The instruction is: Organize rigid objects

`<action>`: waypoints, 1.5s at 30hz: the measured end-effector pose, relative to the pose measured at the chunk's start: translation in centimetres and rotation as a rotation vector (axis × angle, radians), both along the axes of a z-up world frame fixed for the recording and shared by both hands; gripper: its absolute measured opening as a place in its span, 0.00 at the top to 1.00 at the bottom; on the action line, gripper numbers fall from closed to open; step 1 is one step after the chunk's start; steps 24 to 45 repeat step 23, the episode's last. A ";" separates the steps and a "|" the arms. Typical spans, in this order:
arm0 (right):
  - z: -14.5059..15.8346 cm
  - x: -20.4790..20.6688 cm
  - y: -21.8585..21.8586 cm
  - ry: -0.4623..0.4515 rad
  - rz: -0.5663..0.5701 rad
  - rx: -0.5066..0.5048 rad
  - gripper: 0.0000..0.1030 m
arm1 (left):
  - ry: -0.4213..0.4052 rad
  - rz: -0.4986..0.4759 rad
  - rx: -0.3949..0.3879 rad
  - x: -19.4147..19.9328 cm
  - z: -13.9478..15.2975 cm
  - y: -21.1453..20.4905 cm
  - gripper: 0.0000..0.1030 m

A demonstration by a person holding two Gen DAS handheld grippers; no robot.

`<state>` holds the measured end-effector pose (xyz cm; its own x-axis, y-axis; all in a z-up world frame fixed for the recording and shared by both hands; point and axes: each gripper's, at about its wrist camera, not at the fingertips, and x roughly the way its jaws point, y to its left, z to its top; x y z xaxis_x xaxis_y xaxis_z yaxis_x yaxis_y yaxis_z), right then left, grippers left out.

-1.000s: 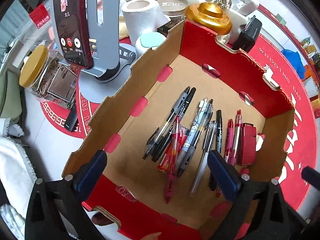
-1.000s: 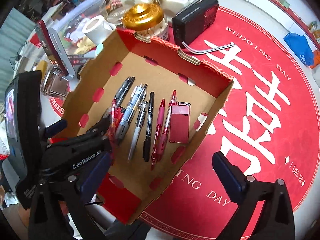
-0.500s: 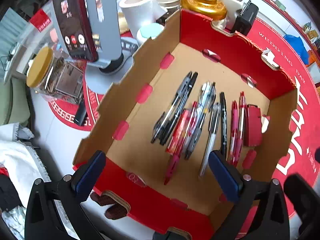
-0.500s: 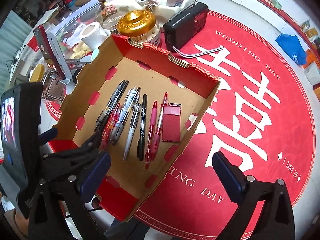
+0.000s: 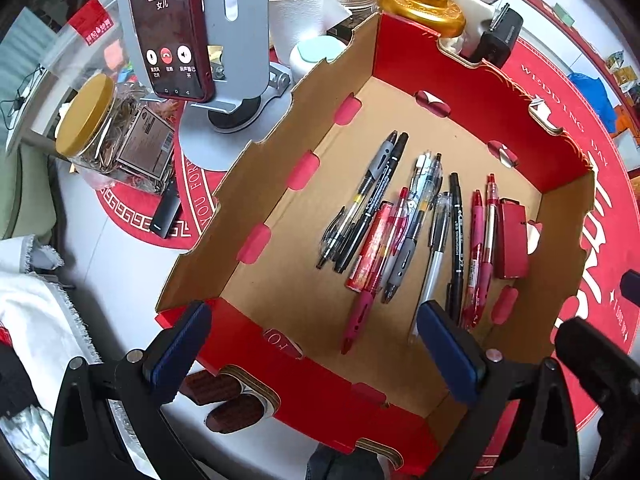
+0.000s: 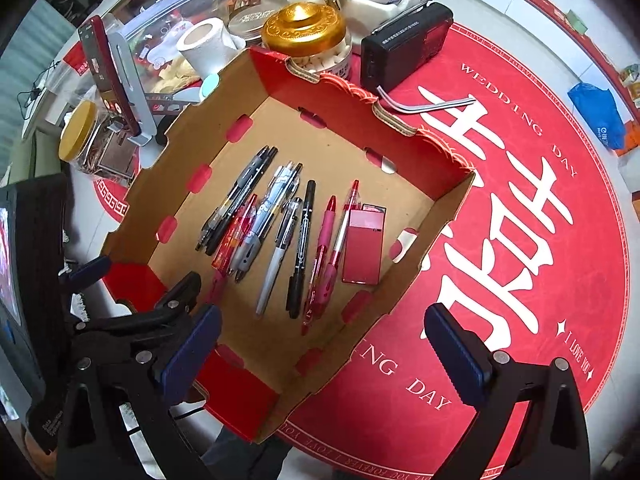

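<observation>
Right now, through the left wrist view, I am holding my left claw [image 5: 310, 344] with its jaws wide apart and nothing between them, hovering over the near red wall of the cardboard box [image 5: 472, 80]. The pens [image 5: 404, 228] are lying ahead of me on the box floor, right of the middle, side by side, their long axes running near to far with a slight lean to the right at the far end. A small red case [image 5: 511, 240] is lying just beside the rightmost pens, close to the right wall. My right blue pad [image 5: 448, 352] is overlapping the near tips of the right-hand pens in this view; whether it is touching them I cannot tell. This view is also showing a phone on a stand [image 5: 176, 28] and a jar with a yellow lid [image 5: 86, 114] on the bench left of the box.

Through the right wrist view, I am keeping my right claw [image 6: 320, 356] equally spread and empty, straddling the box's near right corner, one pad over the box floor and the other over the red mat [image 6: 520, 220]. From here the pens lie ahead and to the left, and my left claw's black frame is sitting between them and me, so I judge the left claw nearer. Only this view is showing the black radio [image 6: 404, 46] and the gold-lidded jar [image 6: 306, 32] fully, beyond the far wall.
</observation>
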<state>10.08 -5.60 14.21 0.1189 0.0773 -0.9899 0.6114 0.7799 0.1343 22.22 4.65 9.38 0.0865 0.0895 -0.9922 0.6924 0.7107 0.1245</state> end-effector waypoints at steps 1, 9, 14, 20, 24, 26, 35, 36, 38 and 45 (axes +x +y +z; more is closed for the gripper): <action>0.0 0.0 0.0 0.001 -0.003 0.004 0.01 | 0.002 0.002 -0.001 0.0 0.0 0.1 0.01; -0.1 0.4 0.2 0.007 0.019 -0.002 0.01 | 0.008 0.006 0.004 0.2 -0.1 0.4 0.01; -0.1 0.7 0.3 0.006 0.026 -0.003 0.01 | 0.006 0.008 0.011 0.3 -0.3 0.5 0.01; -0.1 0.8 0.3 0.008 0.028 -0.004 0.01 | -0.002 0.027 0.007 0.5 -0.3 0.6 0.01; -0.1 0.9 0.2 0.005 0.024 -0.005 0.01 | -0.004 0.016 -0.003 0.5 -0.1 0.5 0.01; -0.1 0.9 0.2 0.005 0.024 -0.005 0.01 | -0.004 0.016 -0.003 0.5 -0.1 0.5 0.01; -0.1 0.9 0.2 0.005 0.024 -0.005 0.01 | -0.004 0.016 -0.003 0.5 -0.1 0.5 0.01; -0.1 0.9 0.2 0.005 0.024 -0.005 0.01 | -0.004 0.016 -0.003 0.5 -0.1 0.5 0.01; -0.1 0.9 0.2 0.005 0.024 -0.005 0.01 | -0.004 0.016 -0.003 0.5 -0.1 0.5 0.01; -0.1 0.9 0.2 0.005 0.024 -0.005 0.01 | -0.004 0.016 -0.003 0.5 -0.1 0.5 0.01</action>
